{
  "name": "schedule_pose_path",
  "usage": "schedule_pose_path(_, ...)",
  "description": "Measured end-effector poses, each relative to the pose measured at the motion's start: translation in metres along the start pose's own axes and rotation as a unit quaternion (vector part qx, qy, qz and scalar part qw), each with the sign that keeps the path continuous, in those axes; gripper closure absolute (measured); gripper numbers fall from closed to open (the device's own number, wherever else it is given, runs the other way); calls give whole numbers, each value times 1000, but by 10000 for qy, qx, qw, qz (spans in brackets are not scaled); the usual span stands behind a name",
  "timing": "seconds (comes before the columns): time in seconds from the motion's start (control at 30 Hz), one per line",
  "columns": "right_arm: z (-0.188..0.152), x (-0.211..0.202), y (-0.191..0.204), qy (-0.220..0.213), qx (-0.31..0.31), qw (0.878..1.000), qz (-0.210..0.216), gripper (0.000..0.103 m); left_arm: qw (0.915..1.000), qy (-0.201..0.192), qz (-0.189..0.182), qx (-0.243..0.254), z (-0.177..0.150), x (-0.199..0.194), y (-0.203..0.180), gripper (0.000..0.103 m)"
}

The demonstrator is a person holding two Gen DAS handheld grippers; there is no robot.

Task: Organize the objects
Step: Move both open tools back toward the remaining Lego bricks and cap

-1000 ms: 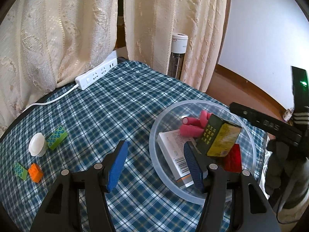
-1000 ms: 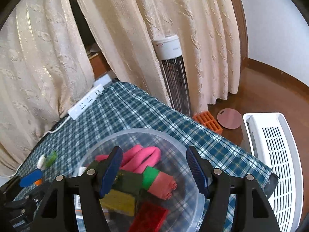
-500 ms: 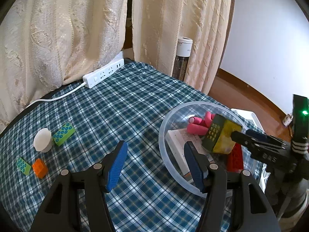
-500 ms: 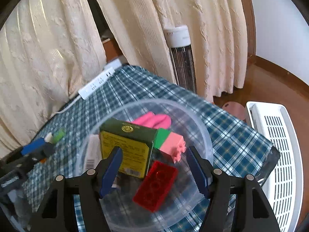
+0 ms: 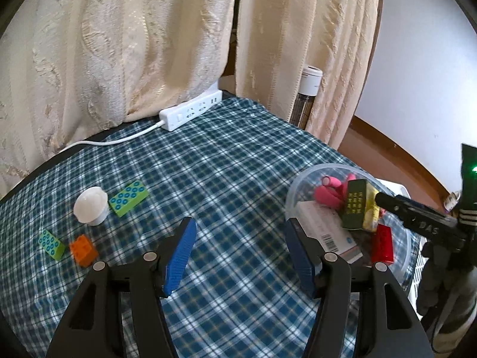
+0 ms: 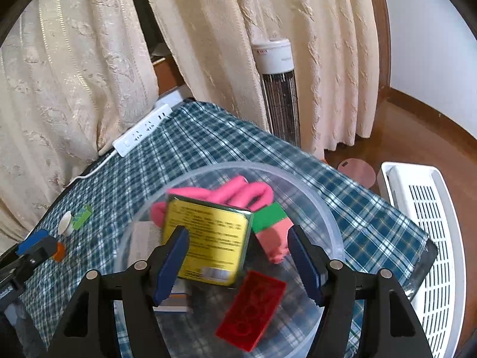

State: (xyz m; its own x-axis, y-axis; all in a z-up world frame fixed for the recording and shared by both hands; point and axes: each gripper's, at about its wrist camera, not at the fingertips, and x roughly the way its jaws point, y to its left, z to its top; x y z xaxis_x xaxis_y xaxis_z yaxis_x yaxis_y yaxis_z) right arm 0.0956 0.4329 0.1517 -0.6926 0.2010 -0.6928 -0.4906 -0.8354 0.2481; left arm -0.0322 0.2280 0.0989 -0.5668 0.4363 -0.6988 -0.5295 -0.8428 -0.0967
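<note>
My right gripper (image 6: 238, 256) hangs over the clear bowl (image 6: 325, 208), jaws apart, holding nothing. In the bowl: yellow-green box (image 6: 214, 238) tilted, pink tubes (image 6: 238, 192) behind it, green-and-pink block (image 6: 272, 223) to its right, red brick (image 6: 252, 313) nearest. Plaid cloth (image 6: 208, 143) beneath.

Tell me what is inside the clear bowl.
The clear bowl holds a green and yellow box, pink foam rollers, a red brick, a pink and green brick and a white box, partly covered.
</note>
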Motion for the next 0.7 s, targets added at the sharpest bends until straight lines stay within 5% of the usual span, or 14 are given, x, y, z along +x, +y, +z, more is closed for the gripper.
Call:
schedule_pose_path(0.37, 5, -15, 67, -272, -524, 9964, 614, 31, 9991, -92, 324, -257, -5, -12, 41, 39)
schedule_pose_path(0.7, -9, 12, 141, 86, -1041, 9878, 1157, 31, 9941, -235, 716, -785, -13, -32, 101, 36)
